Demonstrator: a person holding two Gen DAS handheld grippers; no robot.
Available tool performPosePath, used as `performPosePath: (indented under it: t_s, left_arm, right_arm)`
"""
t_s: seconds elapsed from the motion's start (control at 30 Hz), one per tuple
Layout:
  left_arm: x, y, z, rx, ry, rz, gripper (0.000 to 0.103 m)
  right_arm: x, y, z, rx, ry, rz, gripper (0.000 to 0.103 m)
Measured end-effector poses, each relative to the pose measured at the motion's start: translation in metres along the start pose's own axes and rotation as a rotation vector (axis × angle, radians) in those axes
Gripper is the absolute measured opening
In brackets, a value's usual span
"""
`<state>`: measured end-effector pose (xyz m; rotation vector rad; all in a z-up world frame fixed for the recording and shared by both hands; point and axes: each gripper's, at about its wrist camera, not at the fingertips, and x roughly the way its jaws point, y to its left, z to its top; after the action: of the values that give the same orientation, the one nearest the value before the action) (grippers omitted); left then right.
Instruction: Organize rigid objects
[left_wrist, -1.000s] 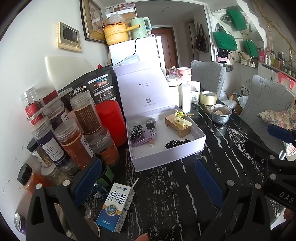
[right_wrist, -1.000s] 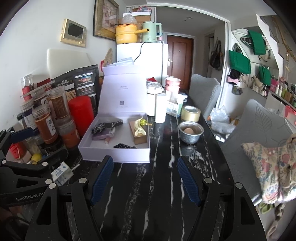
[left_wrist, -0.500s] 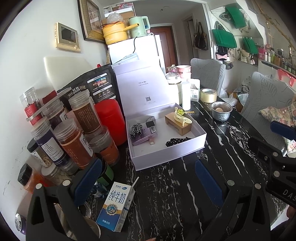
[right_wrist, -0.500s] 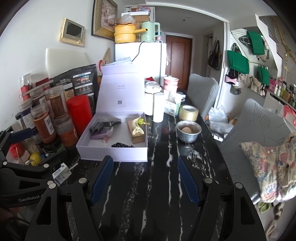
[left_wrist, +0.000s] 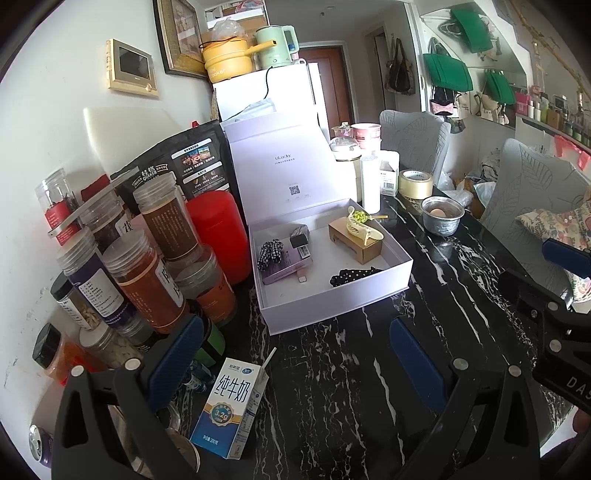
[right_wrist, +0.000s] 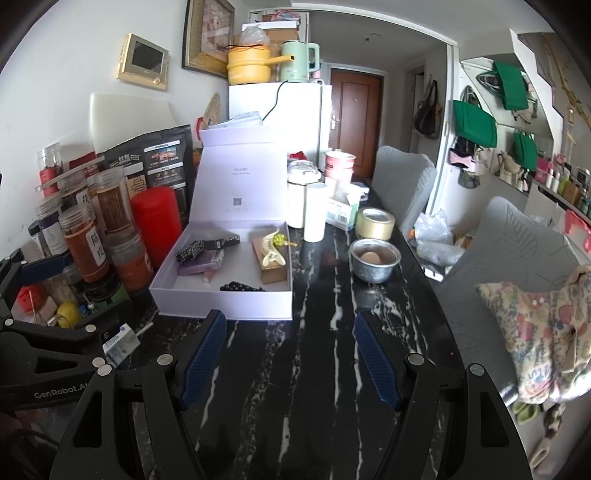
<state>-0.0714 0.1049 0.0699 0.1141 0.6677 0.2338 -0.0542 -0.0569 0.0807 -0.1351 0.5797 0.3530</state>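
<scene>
The jaws of the right gripper (right_wrist: 290, 356) are held wide apart with nothing between them, only the black marbled desk (right_wrist: 317, 369) being seen in the gap; the jaws of the left gripper (left_wrist: 295, 360) are likewise spread and empty, a milk carton (left_wrist: 231, 406) lying on the desk just below the gap; beyond both pairs an open white box (right_wrist: 225, 273) is set on the desk, its lid stood upright behind it; inside are seen a yellow hair claw (right_wrist: 271, 251) resting on a small tan carton (right_wrist: 273, 271), a purple flat case (right_wrist: 201, 262) with a checked scrunchie (right_wrist: 190, 251) on it, and a black dotted band (right_wrist: 242, 287) near the front wall; to the left, clear jars (left_wrist: 147, 280) and a red canister (left_wrist: 218, 232) are crowded by the wall; to the right of the box a metal bowl (right_wrist: 375, 258) holding an egg and a tape roll (right_wrist: 375, 223) are placed.
</scene>
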Motion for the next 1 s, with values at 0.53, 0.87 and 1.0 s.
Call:
performPosePath:
  t_s: [0.53, 0.87, 1.0]
  left_arm:
    - [0.0002, -0.0038, 0.0002, 0.018, 0.003, -0.026, 0.103]
    - [0.0034, -0.006, -0.0009, 0.024, 0.008, -0.019, 0.103]
    - [0.0035, -0.0076, -0.0017, 0.026, -0.003, -0.024, 0.103]
  right_arm:
    - [0.0003, -0.0017, 0.0003, -0.001, 0.0, -0.007, 0.073]
    - [0.0002, -0.0051, -0.0007, 0.008, 0.004, -0.006, 0.073]
    - [0.0025, -0.007, -0.0017, 0.019, 0.009, -0.006, 0.073]
